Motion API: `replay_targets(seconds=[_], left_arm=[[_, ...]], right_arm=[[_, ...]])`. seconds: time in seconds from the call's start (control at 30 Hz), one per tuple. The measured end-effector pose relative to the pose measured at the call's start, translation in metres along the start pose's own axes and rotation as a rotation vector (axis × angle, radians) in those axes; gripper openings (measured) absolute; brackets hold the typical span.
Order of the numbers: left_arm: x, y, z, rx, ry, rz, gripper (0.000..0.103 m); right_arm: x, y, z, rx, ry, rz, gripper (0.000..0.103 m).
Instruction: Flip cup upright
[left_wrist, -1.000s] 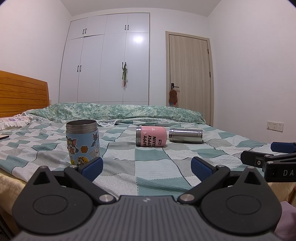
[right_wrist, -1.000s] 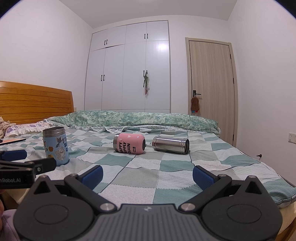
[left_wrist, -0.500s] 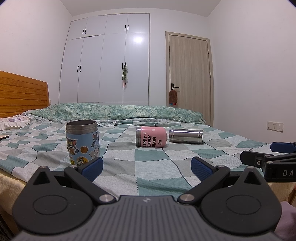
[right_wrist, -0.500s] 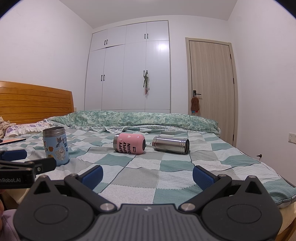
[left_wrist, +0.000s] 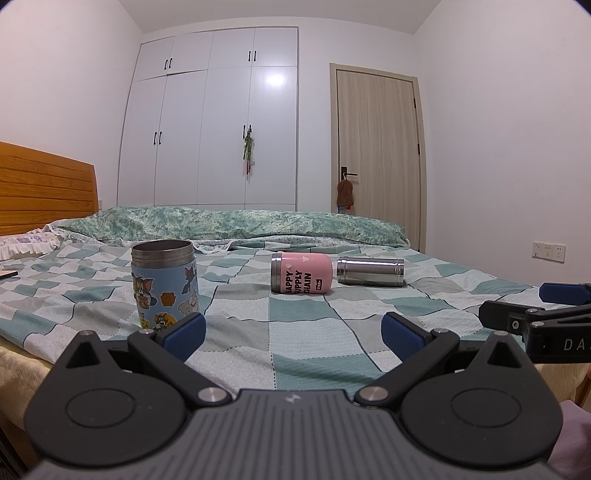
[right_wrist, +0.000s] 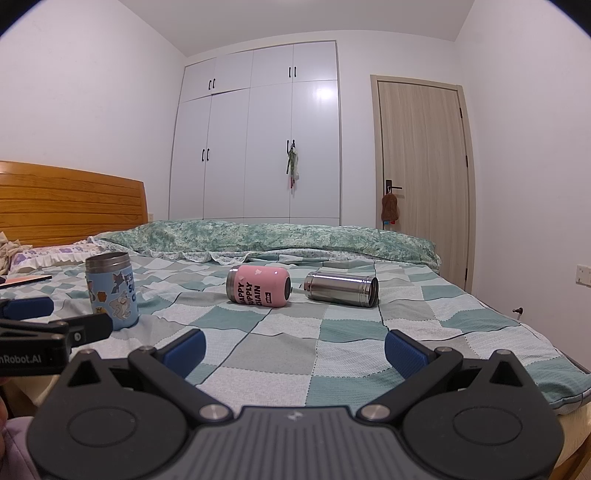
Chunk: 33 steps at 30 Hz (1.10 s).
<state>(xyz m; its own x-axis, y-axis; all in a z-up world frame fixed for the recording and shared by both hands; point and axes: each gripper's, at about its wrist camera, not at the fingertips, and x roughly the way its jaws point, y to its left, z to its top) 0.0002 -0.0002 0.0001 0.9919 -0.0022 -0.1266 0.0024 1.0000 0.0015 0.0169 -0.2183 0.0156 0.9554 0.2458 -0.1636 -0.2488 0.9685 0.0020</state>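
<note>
black plastic, nearest the lens in both wrist views: the left gripper (left_wrist: 291, 328) and the right gripper (right_wrist: 293, 347), each with blue-padded fingers spread wide apart and nothing between them. both hang over the near edge of the bed, level, facing the far wall. right gripper's tip shows at the right margin of the left view; left gripper's tip at the left margin of the right view.

under them, the checked teal, grey and white bedspread (left_wrist: 314, 343), lightly wrinkled.

next out, left side: light blue cartoon-sticker cup with bare steel rim (left_wrist: 165, 282), standing upright, mouth up, just beyond the left gripper's left finger pad (left_wrist: 184, 331) but apart from it.

further, mid-bed: pink cup with black lettering and steel collar (left_wrist: 301, 273), lying on its side, steel-collared end to the left, rounded pink end to the right. just beside it on the right, plain stainless steel cylindrical cup (left_wrist: 370, 271), also on its side, lengthwise across the bed. small gap between the two in the right view; cannot tell if they touch in the left view.

behind: rumpled green floral quilt (right_wrist: 266, 232) along the far edge of the bed, orange-brown slatted wooden headboard (right_wrist: 70, 206) at left.

far wall: white multi-door wardrobe (right_wrist: 273, 133), pale wood door (right_wrist: 421, 177) to its right, shut.
</note>
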Motion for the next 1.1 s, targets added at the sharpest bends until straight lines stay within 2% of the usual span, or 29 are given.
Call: replay_targets(seconds=[1.1], left_arm=[[0.0013,-0.0028,0.0021,0.024,0.009,0.012,0.103]], right_arm=[[0.0026,-0.0004,0.0014,-0.001,0.016,0.000,0.103]])
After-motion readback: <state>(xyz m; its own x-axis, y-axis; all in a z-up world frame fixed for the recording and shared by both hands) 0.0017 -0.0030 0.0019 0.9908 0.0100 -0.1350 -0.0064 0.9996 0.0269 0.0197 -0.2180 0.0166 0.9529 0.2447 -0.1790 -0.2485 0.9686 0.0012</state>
